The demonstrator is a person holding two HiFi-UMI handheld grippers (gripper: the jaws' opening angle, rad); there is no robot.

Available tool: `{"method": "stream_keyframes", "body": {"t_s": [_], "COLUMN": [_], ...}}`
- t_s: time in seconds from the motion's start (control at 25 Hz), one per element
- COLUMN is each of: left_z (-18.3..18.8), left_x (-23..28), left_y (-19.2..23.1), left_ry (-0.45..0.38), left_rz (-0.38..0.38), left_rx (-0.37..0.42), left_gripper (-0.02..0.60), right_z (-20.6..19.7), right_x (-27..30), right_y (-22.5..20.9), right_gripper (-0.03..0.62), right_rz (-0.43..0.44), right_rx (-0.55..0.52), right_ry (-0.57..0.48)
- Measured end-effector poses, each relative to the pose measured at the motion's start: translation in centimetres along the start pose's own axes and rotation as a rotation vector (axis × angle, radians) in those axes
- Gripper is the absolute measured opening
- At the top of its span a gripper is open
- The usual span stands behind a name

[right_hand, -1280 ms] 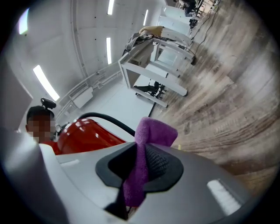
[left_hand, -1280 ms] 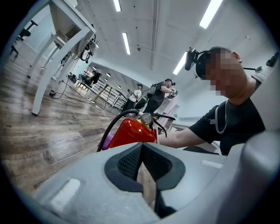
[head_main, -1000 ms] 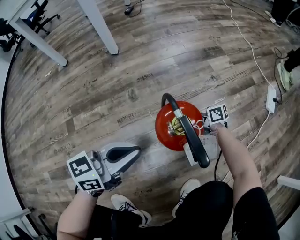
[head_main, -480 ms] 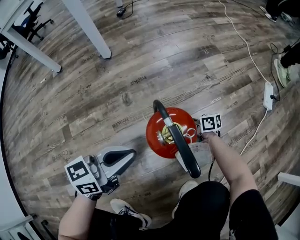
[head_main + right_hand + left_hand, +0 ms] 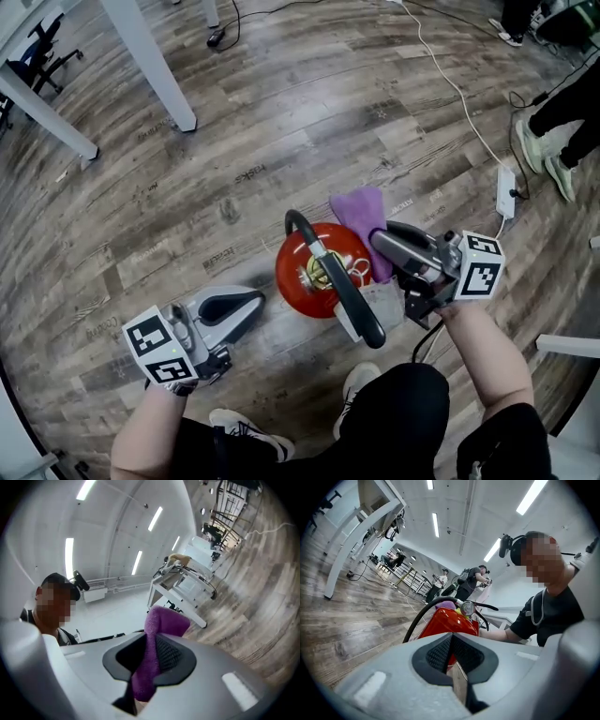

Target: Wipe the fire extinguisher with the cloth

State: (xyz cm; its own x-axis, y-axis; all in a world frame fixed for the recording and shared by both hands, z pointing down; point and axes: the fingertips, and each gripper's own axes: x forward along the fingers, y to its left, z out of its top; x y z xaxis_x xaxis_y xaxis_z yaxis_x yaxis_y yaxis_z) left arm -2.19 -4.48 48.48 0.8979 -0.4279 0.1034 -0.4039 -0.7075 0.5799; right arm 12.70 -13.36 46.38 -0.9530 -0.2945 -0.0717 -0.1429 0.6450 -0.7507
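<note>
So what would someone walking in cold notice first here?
Probably the bright red fire extinguisher standing on the wood floor at the person's feet, with a black hose arching over its top. Next comes the purple cloth, pinched in the fingers of the right gripper beside the extinguisher's top. The left gripper is shut and empty, off to the extinguisher's left.

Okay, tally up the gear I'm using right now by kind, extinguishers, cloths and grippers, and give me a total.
fire extinguisher: 1
cloth: 1 (purple)
grippers: 2, the left gripper shut and empty, the right gripper clamped on the cloth
Total: 4
</note>
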Motion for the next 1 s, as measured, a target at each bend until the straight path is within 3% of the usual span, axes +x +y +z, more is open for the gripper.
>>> {"method": "stream_keyframes", "body": {"t_s": [0.16, 0.44, 0.76, 1.0], "left_z": [-0.5, -0.7, -1.2, -1.8], "left_x": [0.3, 0.2, -0.5, -0.7], "left_y": [-0.2, -0.3, -0.4, -0.6], "left_ry": [0.005, 0.016, 0.03, 0.042], "left_rz": [-0.019, -0.03, -0.005, 0.014], "left_rx": [-0.011, -0.016, -0.007, -0.005], "left_gripper": [0.004, 0.004, 0.003, 0.004], "right_z": [0.2, -2.8, -9.6, -16.2], "right_x": [-1.0, -2.7, -4.2, -4.8], "right_y": [4.0, 5.0, -0.2, -9.2], "right_gripper": [0.061, 0.061, 0.061, 0.061], "right_rz": [0.014, 0.05, -0.001, -0.17], "right_rx": [-0.105, -0.141, -0.023, 0.203], "right_ry": [0.018, 0.008, 0.028, -0.023]}}
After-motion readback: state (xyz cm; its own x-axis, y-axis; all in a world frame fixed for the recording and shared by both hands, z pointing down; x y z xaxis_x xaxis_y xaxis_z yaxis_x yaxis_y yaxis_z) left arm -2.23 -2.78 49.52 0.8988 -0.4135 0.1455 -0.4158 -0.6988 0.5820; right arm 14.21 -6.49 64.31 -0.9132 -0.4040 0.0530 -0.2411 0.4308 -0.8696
